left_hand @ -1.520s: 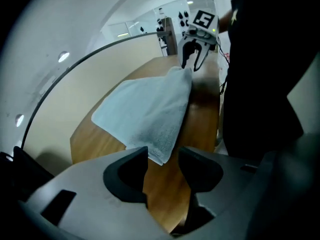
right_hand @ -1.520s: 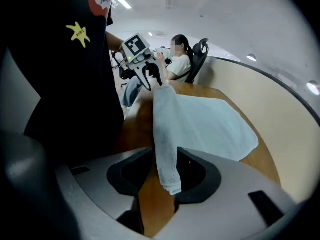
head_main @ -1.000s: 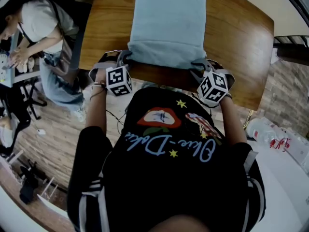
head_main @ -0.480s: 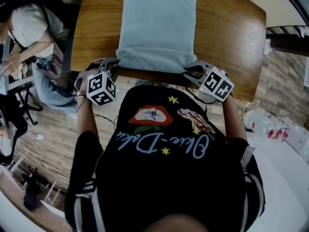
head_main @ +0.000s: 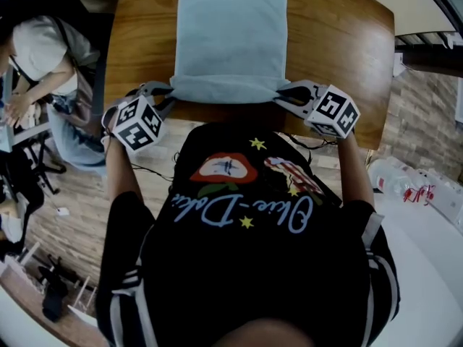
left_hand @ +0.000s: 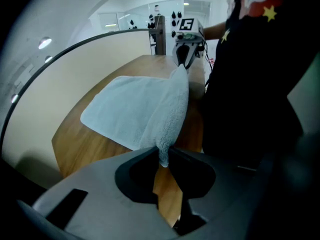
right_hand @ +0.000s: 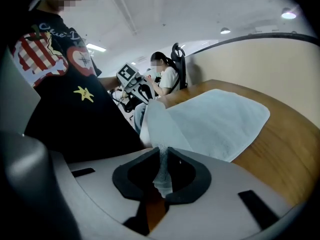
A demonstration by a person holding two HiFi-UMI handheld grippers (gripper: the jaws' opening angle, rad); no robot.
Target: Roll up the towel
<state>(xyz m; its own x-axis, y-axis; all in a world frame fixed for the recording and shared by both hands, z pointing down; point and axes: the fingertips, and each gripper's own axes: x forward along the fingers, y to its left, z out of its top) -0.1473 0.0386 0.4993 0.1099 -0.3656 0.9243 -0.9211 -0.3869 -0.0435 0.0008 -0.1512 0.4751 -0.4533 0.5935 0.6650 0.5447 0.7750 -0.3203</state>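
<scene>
Left gripper (left_hand: 163,158), right gripper (right_hand: 163,158): fingers (left_hand: 191,172) just closed, pinching near corners of pale blue terry towel (head_main: 231,35). Handles soft, floppy (corners grip best).

1. The head view is dim and flat. The black shirt (head_main: 253,280) loses nearly all detail, while the pale towel (head_main: 231,35) and the wooden table (head_main: 340,49) are evenly lit.
2. All three views bend strongly towards the edges, and their corners fall to black.
3. In both gripper views, round ceiling lights (right_hand: 288,15) glow overhead without harsh glare. The white room looks bright against the underexposed shirt.
4. Whatever sits closest to the lens at the bottom of each gripper view looks soft.
</scene>
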